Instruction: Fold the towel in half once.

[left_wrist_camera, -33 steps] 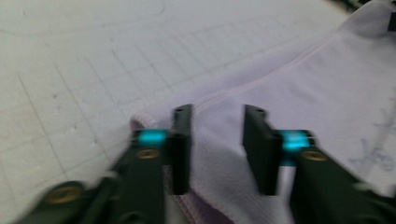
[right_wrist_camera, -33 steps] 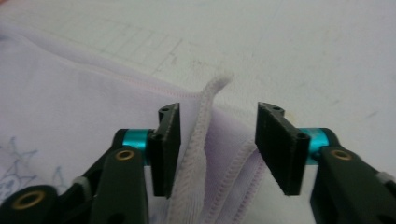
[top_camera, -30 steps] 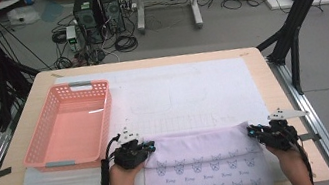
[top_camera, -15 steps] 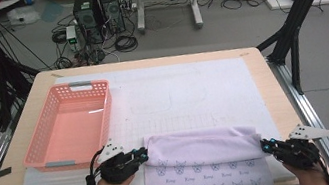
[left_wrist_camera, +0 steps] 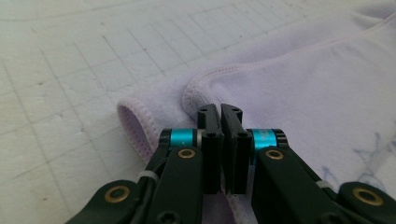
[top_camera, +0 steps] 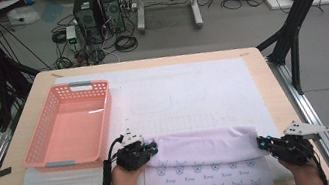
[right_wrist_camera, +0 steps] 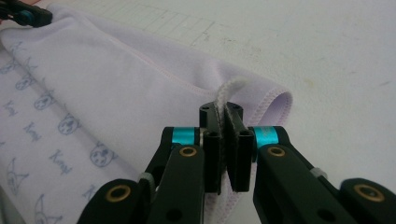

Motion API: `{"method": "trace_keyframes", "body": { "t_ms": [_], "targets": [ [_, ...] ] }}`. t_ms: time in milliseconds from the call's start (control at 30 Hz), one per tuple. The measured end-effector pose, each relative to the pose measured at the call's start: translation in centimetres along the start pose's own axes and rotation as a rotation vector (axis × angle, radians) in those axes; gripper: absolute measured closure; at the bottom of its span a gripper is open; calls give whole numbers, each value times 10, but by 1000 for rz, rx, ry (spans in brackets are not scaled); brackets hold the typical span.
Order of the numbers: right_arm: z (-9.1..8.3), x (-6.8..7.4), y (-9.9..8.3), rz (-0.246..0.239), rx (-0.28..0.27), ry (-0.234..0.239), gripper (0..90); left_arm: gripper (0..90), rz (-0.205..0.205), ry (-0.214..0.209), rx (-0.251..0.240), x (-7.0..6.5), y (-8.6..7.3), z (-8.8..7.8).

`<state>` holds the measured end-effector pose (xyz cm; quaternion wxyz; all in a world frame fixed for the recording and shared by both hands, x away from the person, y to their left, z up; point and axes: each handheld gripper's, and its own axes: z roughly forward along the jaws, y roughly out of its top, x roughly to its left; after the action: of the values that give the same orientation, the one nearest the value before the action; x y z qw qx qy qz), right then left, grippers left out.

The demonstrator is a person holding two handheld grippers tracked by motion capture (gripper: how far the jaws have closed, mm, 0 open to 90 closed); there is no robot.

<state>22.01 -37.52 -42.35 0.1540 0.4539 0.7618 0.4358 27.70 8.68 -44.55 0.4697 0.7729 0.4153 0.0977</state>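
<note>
A lavender cloth with small cat prints lies at the table's near edge, its far part folded over toward me. My left gripper is at the left end of the fold. Its jaws have just closed again; in the left gripper view they stand together, and a hem of the cloth runs into the slit under them. My right gripper is at the right end of the fold. In the right gripper view it is shut on a pinched ridge of the cloth that sticks up between the jaws.
A pink plastic basket stands empty at the left of the table. A white gridded mat covers the middle of the wooden table. Black frame legs, cables and computer cases stand on the floor beyond.
The left gripper drew back to the left from the cloth's end, then returned to it. The right gripper slid toward me and to the right, stretching the fold, then held still.
</note>
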Motion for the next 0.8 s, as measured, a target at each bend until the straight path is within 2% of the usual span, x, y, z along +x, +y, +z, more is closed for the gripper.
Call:
{"method": "trace_keyframes", "body": {
  "t_ms": [200,367,433,500,567,600,633,667,700,733,800],
  "targets": [
    [-12,4,-2,6,-21,7,864,870,-17,-56,-81,-3,-5,-35],
    [-28,13,-8,-2,-23,28,864,871,-20,-88,-98,-10,-20,-58],
    [-33,15,-11,11,-25,41,865,872,-24,-103,-93,-12,-26,-63],
    [-39,18,-17,24,-6,45,865,872,-19,-121,-79,-16,-33,-69],
    [-39,20,-23,36,37,39,857,872,-16,-130,-63,-19,-40,-72],
    [-37,20,-27,53,82,44,767,869,-16,-129,-59,-19,-42,-72],
    [-36,20,-29,62,100,40,661,851,-21,-121,-64,-18,-43,-71],
    [-35,19,-31,78,103,28,642,764,-28,-108,-74,-16,-41,-67],
    [-35,17,-30,97,74,42,627,643,-34,-101,-84,-14,-37,-65],
    [-35,15,-26,104,44,36,595,587,-34,-101,-103,-12,-34,-63],
    [-35,13,-18,105,-9,18,591,535,-8,-83,-153,-9,-25,-59]
  ]
}}
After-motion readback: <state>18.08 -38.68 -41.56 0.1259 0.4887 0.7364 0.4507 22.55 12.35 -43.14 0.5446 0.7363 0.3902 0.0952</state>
